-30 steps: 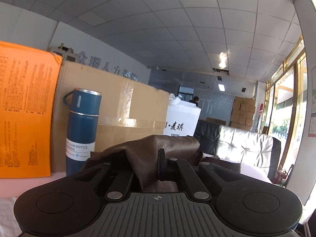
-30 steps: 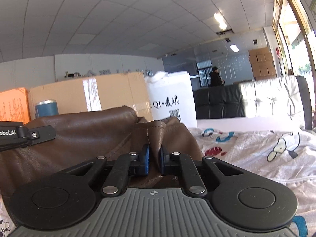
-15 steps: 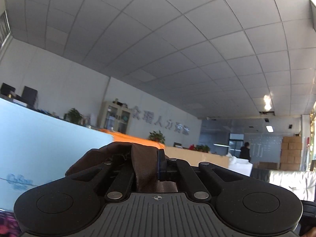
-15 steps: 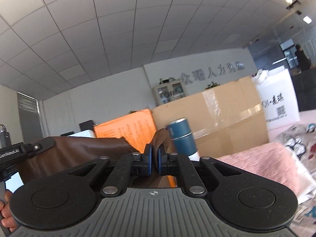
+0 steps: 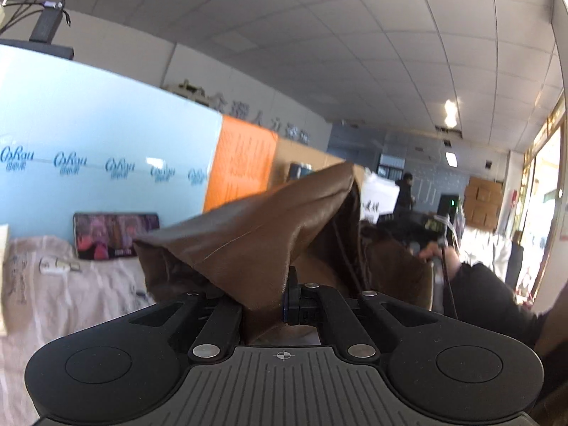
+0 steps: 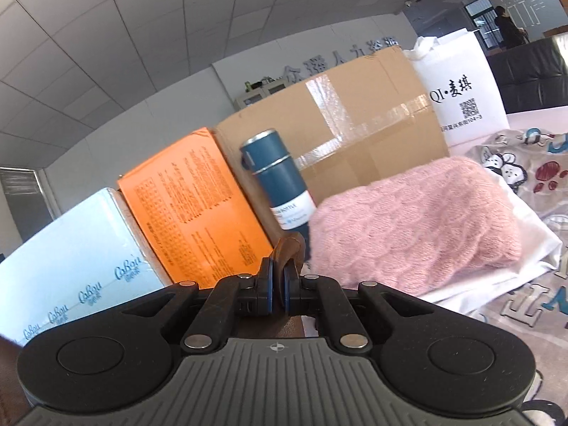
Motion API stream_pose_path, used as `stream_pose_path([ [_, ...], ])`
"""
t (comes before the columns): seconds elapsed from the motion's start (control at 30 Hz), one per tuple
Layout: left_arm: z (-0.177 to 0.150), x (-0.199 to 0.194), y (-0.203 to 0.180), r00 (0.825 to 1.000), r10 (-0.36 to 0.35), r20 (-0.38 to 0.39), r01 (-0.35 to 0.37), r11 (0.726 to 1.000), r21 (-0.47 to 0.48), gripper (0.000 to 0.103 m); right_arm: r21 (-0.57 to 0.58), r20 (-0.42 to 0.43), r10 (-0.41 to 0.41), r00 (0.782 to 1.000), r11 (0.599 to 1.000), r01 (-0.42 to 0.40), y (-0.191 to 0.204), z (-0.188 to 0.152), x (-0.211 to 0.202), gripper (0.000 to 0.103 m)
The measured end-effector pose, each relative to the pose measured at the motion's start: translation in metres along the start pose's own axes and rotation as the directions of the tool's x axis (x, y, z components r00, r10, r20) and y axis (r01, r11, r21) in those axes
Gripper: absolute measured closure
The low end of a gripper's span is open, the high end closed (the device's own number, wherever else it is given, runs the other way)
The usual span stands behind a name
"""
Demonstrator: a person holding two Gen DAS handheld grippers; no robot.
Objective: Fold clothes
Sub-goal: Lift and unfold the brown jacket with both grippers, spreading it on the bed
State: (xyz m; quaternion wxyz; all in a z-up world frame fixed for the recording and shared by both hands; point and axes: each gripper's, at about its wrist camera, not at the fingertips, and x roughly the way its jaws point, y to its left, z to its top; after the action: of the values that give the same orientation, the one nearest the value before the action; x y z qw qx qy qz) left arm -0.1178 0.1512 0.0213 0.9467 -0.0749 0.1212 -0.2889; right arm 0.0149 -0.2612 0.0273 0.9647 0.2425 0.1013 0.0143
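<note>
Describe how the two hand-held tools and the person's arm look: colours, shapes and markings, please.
Both tools are alike. The left tool has a grey ribbed body with a small crosshair mark, two round black side lobes, black link arms with silver rivets, and fingers edged in blue. The right tool shows the same build. In the left wrist view, the person's right hand has a black sleeve, with thin cables beside it.

Pale blue box (image 6: 71, 248): "Cabou" in blue script, repeated along its side; the same repeated logo shows in the left wrist view (image 5: 106, 135).
White bag (image 6: 458, 96): "QI·麦琪", with a QR code and a small line below ending in "104-3".
Orange box (image 6: 191, 213): dense black print, too small to read.
Blue flask (image 6: 277, 181): white label, lettering illegible.
Back wall (image 6: 340, 60): raised Chinese characters, only partly legible.
</note>
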Motion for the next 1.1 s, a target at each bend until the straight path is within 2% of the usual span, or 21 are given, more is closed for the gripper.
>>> stream_pose_path([
  [0.1, -0.005, 0.005, 0.003, 0.994, -0.015, -0.108, 0.02, 0.998, 0.053, 0.096, -0.026, -0.029, -0.046, 0.999, 0.999, 0.045, -0.01, -0.003, -0.001, 0.097],
  [0.2, -0.005, 0.01, 0.007, 0.988, -0.017, -0.154, 0.028, 0.997, 0.067, 0.093, -0.088, -0.061, -0.099, 0.993, 0.992, 0.094, -0.013, -0.006, 0.0, 0.088],
  [0.23, -0.007, 0.007, 0.008, 0.986, -0.015, -0.168, 0.027, 0.997, 0.073, 0.088, -0.101, -0.06, -0.107, 0.992, 0.99, 0.1, -0.014, -0.006, -0.005, 0.081],
  [0.27, -0.007, 0.007, 0.009, 0.985, -0.011, -0.173, 0.025, 0.997, 0.079, 0.085, -0.114, -0.059, -0.114, 0.992, 0.988, 0.107, -0.016, -0.006, -0.01, 0.066],
  [0.3, -0.004, 0.008, 0.008, 0.984, -0.015, -0.175, 0.03, 0.996, 0.083, 0.076, -0.132, -0.051, -0.116, 0.992, 0.985, 0.109, -0.015, -0.005, -0.018, 0.057],
  [0.33, -0.004, 0.006, 0.009, 0.984, -0.023, -0.178, 0.039, 0.996, 0.084, 0.065, -0.151, -0.043, -0.118, 0.992, 0.982, 0.11, -0.015, -0.004, -0.025, 0.04],
  [0.37, -0.004, 0.004, 0.01, 0.983, -0.031, -0.181, 0.047, 0.995, 0.085, 0.058, -0.165, -0.045, -0.119, 0.992, 0.98, 0.11, -0.015, -0.003, -0.035, 0.031],
  [0.4, -0.006, 0.001, 0.01, 0.983, -0.033, -0.179, 0.05, 0.995, 0.09, 0.04, -0.178, -0.048, -0.12, 0.992, 0.978, 0.11, -0.014, -0.003, -0.046, 0.03],
  [0.43, -0.008, -0.001, 0.01, 0.983, -0.036, -0.178, 0.053, 0.994, 0.095, 0.027, -0.192, -0.052, -0.121, 0.991, 0.975, 0.109, -0.014, -0.003, -0.056, 0.027],
  [0.47, -0.011, -0.004, 0.008, 0.984, -0.038, -0.174, 0.055, 0.994, 0.099, 0.023, -0.206, -0.055, -0.122, 0.991, 0.973, 0.109, -0.014, -0.003, -0.066, 0.023],
  [0.53, -0.018, -0.013, 0.008, 0.983, -0.034, -0.181, 0.054, 0.993, 0.102, 0.015, -0.195, -0.073, -0.106, 0.992, 0.977, 0.09, -0.017, -0.008, -0.088, 0.018],
  [0.67, -0.025, -0.032, 0.013, 0.98, -0.026, -0.199, 0.044, 0.995, 0.086, 0.012, -0.148, -0.134, -0.114, 0.984, 0.985, 0.094, -0.029, -0.019, -0.122, 0.016],
  [0.8, -0.024, -0.05, 0.023, 0.989, -0.032, -0.146, 0.034, 0.999, 0.01, 0.004, -0.094, -0.205, -0.156, 0.966, 0.986, 0.139, -0.044, -0.031, -0.148, 0.016],
  [0.9, -0.022, -0.06, 0.03, 0.994, -0.037, -0.108, 0.029, 0.997, -0.07, 0.003, -0.052, -0.262, -0.192, 0.946, 0.981, 0.185, -0.055, -0.04, -0.161, 0.016],
  [1.0, -0.023, -0.06, 0.032, 0.993, -0.015, -0.12, -0.003, 0.989, -0.149, 0.003, -0.015, -0.314, -0.197, 0.929, 0.979, 0.202, -0.063, -0.049, -0.171, 0.016],
  [1.1, -0.029, -0.047, 0.03, 0.974, 0.066, -0.217, -0.105, 0.979, -0.174, 0.003, -0.031, -0.324, -0.194, 0.926, 0.98, 0.195, -0.059, -0.056, -0.179, 0.016],
])
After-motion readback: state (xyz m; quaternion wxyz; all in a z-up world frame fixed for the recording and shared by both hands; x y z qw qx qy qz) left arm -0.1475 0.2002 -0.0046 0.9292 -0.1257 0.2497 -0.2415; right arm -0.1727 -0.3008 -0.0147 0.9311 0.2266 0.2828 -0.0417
